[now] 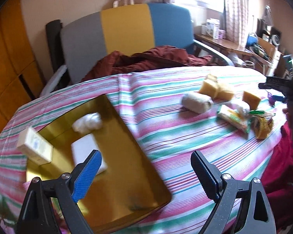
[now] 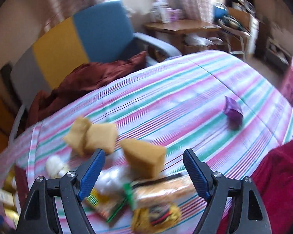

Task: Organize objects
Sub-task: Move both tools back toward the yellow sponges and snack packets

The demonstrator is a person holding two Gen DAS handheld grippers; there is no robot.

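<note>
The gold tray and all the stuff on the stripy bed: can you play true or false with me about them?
1. The gold tray has a fluffy white cotton ball in it. True.
2. The left gripper is squeezing a sponge. False: its jaws are open and hold nothing.
3. The purple packet lies apart from the pile of sponges and snacks. True.
4. The yellow sponges are already in the tray. False: they sit on the striped bedsheet, away from it.
5. The right gripper is open above the snack packets. True.
</note>
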